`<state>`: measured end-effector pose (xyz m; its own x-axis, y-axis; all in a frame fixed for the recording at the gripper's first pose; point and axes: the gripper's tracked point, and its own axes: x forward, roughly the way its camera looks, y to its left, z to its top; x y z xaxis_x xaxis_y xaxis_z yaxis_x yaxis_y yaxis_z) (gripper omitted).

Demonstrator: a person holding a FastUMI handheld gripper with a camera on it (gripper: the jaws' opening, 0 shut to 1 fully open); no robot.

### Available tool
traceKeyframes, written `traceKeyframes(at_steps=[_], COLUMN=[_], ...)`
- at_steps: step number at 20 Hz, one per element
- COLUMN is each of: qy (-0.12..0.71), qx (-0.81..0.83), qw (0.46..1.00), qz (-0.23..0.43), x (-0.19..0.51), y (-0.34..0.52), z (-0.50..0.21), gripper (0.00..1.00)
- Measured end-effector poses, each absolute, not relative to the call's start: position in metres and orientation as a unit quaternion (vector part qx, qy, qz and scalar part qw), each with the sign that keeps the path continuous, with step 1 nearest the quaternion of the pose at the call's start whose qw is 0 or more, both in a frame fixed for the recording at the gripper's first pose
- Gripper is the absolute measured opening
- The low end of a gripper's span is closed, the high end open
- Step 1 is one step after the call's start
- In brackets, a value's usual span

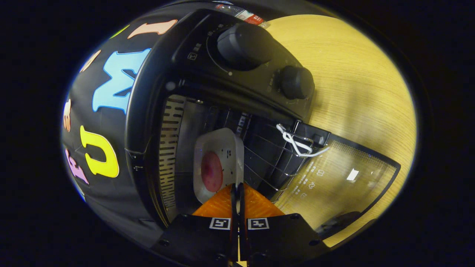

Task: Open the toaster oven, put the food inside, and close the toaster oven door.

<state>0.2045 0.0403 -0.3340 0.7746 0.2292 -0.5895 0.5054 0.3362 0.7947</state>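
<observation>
The black toaster oven stands open, seen turned on its side in this view, with its glass door folded down flat over the wooden table. Inside, on the wire rack, rests a white square plate carrying a round reddish piece of food. My gripper reaches into the oven mouth. Its orange fingers are pressed together with only a thin line between them, and their tips pinch the plate's near rim.
Two black knobs sit on the oven's control panel. A white cord is looped at the door's hinge end. The slotted inner wall is close beside the plate. Light wooden tabletop spreads beyond the door.
</observation>
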Motion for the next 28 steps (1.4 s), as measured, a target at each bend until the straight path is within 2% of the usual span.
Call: traceKeyframes(at_steps=[6, 12, 13, 14, 18, 25, 28], qy=[0.308, 0.316, 0.325, 0.341, 0.361, 0.423, 0.441], qx=[0.578, 0.592, 0.594, 0.592, 0.575, 0.436, 0.318], qw=[0.752, 0.74, 0.735, 0.729, 0.734, 0.794, 0.838], qz=[-0.077, -0.047, -0.044, -0.046, -0.025, 0.034, 0.056], x=[0.203, 0.176, 0.167, 0.156, 0.123, 0.068, 0.047], y=[0.047, 0.069, 0.072, 0.075, 0.086, 0.099, 0.087], z=[-0.324, -0.309, -0.309, -0.313, -0.304, -0.31, -0.323], gripper=[0.11, 0.77, 0.95, 1.0, 0.98, 0.98, 0.98])
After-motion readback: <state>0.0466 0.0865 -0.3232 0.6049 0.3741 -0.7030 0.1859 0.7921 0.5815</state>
